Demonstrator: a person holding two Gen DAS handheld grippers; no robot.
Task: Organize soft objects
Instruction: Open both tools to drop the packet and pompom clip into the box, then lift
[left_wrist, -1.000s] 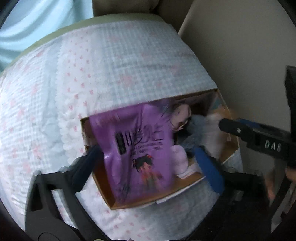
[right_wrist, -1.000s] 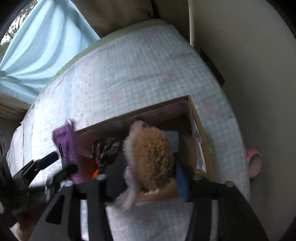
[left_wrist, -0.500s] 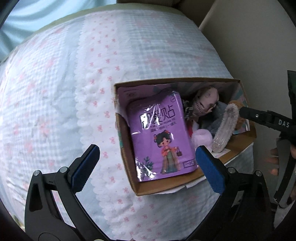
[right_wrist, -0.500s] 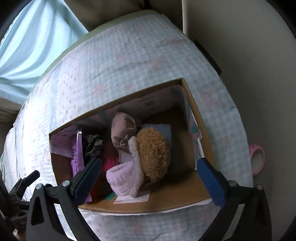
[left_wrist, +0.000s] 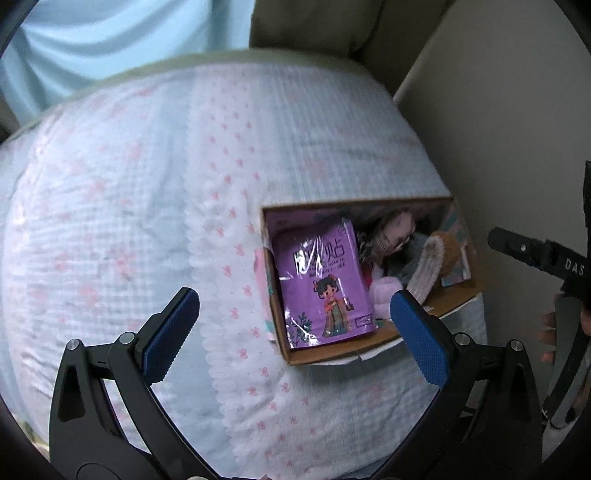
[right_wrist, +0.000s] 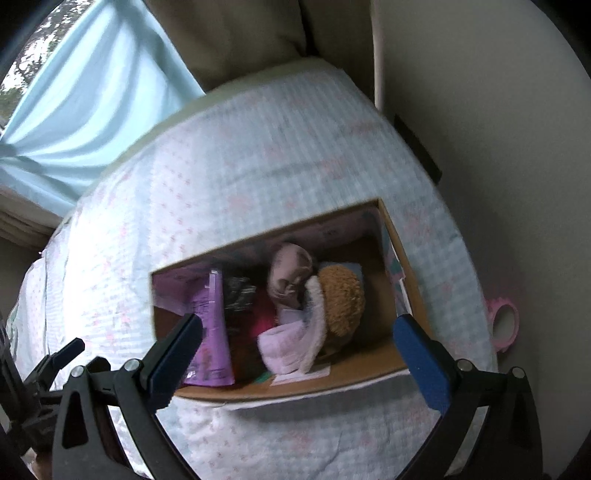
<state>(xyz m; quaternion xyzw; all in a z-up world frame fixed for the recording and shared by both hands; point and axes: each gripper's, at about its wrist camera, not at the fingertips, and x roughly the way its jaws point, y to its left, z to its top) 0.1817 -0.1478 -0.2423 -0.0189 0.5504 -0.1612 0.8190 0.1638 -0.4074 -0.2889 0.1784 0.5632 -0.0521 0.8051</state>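
Note:
A cardboard box (left_wrist: 332, 356) sits on the bed and also shows in the right wrist view (right_wrist: 332, 384). Inside, a purple packet (left_wrist: 325, 280) with a cartoon girl leans at the left end, seen edge-on in the right wrist view (right_wrist: 212, 332). Beside it lie a pinkish doll head (right_wrist: 290, 271), a brown fuzzy plush (right_wrist: 341, 299) and a pale pink fluffy item (right_wrist: 288, 345). My left gripper (left_wrist: 295, 328) is open and empty, above and in front of the box. My right gripper (right_wrist: 299, 343) is open and empty above the box; it shows at the right of the left wrist view (left_wrist: 532, 254).
The bed has a white and pale blue quilt with pink bows (left_wrist: 147, 206). A beige wall (right_wrist: 498, 129) runs along the bed's right side. A pink tape roll (right_wrist: 502, 326) lies by the bed's right edge. A light blue curtain (right_wrist: 81, 96) hangs at the far left.
Both grippers let go of their items into the box one second ago and have opened and pulled back upward. The purple packet and the brown plush now rest in the box.

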